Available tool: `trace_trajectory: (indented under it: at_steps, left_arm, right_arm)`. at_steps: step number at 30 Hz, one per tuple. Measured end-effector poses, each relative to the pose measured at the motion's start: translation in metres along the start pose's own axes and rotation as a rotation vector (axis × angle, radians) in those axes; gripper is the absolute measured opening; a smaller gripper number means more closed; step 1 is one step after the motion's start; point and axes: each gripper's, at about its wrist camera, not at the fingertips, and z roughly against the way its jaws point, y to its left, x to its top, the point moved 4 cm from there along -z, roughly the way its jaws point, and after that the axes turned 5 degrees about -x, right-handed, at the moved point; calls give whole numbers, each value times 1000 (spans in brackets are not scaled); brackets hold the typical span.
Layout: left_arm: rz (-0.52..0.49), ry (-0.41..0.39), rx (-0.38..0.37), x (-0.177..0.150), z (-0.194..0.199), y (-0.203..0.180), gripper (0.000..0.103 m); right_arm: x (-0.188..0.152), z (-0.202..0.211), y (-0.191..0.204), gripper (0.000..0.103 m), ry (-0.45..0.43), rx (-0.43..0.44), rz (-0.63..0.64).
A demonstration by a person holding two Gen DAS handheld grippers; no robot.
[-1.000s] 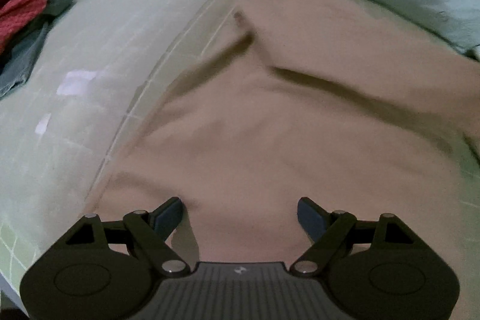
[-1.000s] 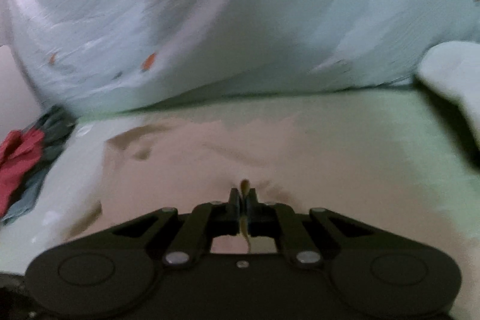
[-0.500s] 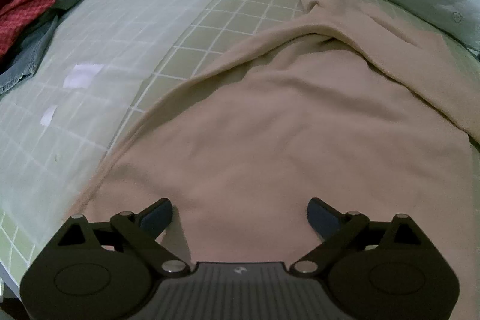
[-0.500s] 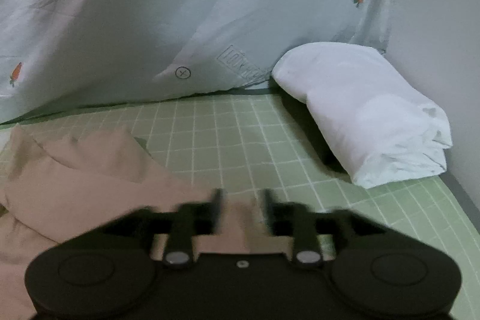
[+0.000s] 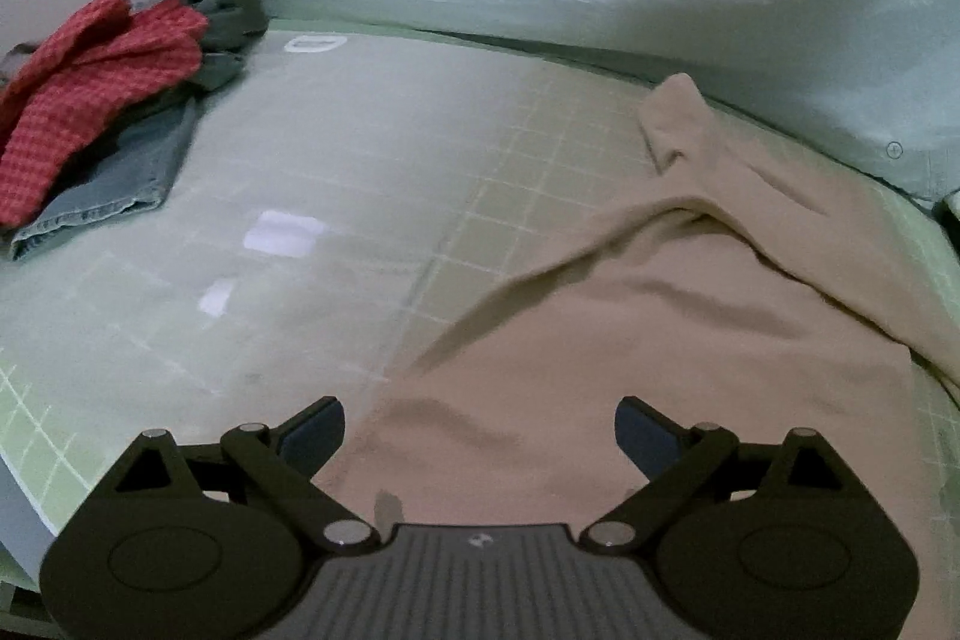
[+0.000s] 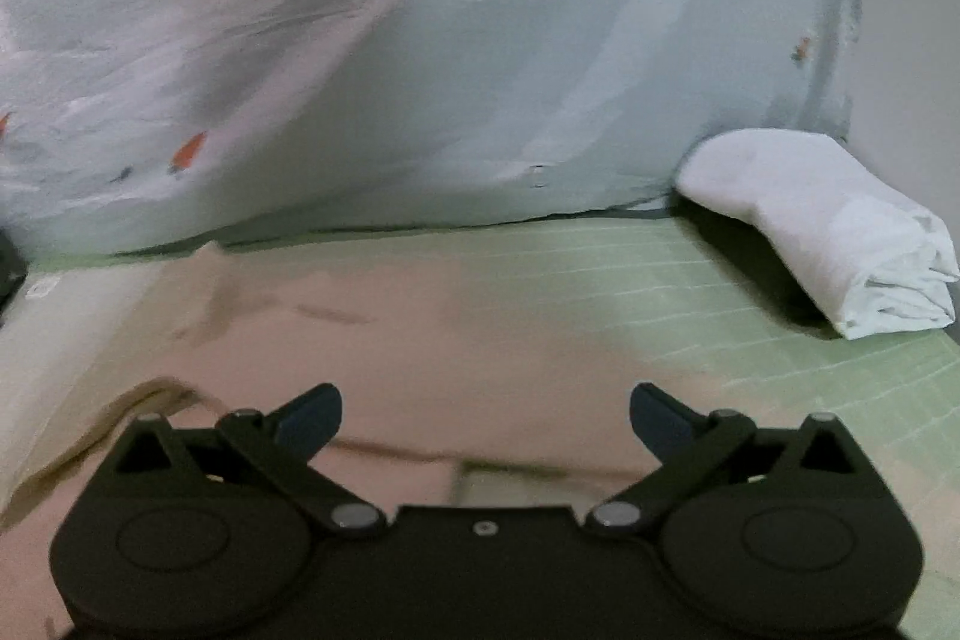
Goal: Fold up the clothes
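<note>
Under both grippers: tan top (image 5: 690, 340) flat on green mat (image 5: 510, 172). L gripper (image 5: 480, 427) spread wide, nothing pinched. R gripper (image 6: 485, 415) jaws opening, nothing btwn. Clothes pile (image 5: 102, 112) at 10 o'clock; pillow (image 6: 828, 226) at 2.

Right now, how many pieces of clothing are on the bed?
4 that I can make out: a beige top spread in front, plus a pile in the far left corner of a red checked garment, jeans and a dark green one. The pile may hide more.
</note>
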Motion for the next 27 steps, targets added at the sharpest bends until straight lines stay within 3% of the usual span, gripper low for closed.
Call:
trace_trajectory:
  at_steps: [13,18,27]
  left_arm:
    - [-127,13,-106,34,-7,119,96]
    - [-187,10,-140,51,-16,161,96]
    - [-243,17,-171,63,-18,215,96]
  right_arm:
    - [-55,27,170,103,124,-29,-46]
    - [-72,35,238,102,129,-45,-32]
    - [-96,39,326,80,173,-8,17]
